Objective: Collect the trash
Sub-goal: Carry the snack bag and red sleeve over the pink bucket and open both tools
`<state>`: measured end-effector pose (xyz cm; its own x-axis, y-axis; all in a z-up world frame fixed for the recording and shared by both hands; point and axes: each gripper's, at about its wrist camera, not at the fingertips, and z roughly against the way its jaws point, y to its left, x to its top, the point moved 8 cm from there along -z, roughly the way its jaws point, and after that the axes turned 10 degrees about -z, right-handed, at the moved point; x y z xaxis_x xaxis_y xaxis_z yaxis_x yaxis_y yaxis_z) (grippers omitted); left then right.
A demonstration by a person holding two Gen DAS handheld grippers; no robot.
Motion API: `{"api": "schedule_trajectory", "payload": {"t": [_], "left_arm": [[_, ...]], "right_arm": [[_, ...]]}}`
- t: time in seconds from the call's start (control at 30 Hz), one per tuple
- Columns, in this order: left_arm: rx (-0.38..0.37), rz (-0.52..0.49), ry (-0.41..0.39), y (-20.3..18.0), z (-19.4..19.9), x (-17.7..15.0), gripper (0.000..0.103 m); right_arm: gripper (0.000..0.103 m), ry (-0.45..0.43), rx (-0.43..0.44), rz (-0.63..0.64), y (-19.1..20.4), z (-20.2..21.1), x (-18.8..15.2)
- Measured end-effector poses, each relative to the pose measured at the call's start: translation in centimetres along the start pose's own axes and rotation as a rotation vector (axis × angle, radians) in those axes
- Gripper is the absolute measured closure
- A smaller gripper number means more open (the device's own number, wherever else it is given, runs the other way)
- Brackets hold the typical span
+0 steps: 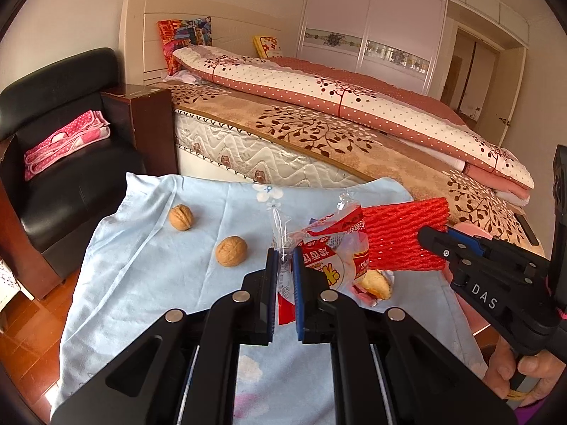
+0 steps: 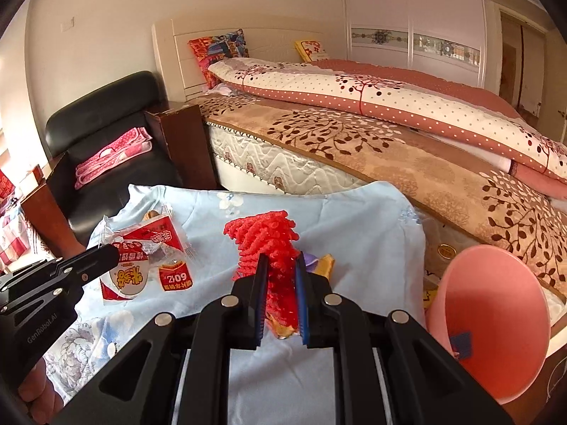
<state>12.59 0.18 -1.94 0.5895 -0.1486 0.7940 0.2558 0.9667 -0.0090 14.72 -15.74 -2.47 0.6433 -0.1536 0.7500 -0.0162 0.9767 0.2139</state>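
Note:
My left gripper is shut on a red-and-white plastic snack wrapper, held above the light blue cloth. The wrapper also shows in the right wrist view, with the left gripper at its left edge. My right gripper is shut on a red foam fruit net; in the left wrist view the net hangs from the right gripper. A pink bin tilts at the right of the table. Orange-yellow scraps lie under the net.
Two walnuts lie on the cloth at the left. A piece of bread lies under the wrapper. A bed stands behind the table, and a black armchair with a pink folded cloth is at left.

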Motion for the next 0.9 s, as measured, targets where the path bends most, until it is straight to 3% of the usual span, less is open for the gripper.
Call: {"api": "schedule_trajectory", "payload": {"t": [0.5,0.9], "left_arm": [[-0.147,-0.152,-0.029,-11.1,-2.0,3.1,0.095],[-0.237,-0.241,-0.041,-18.5,-3.4,4.6,0.095]], "right_arm": [[0.089,-0.044,-0.157,-0.198,-13.1,4.1,0.0],[0.089,-0.068,-0.282,-0.269,-20.0,5.6,-0.2]]}}
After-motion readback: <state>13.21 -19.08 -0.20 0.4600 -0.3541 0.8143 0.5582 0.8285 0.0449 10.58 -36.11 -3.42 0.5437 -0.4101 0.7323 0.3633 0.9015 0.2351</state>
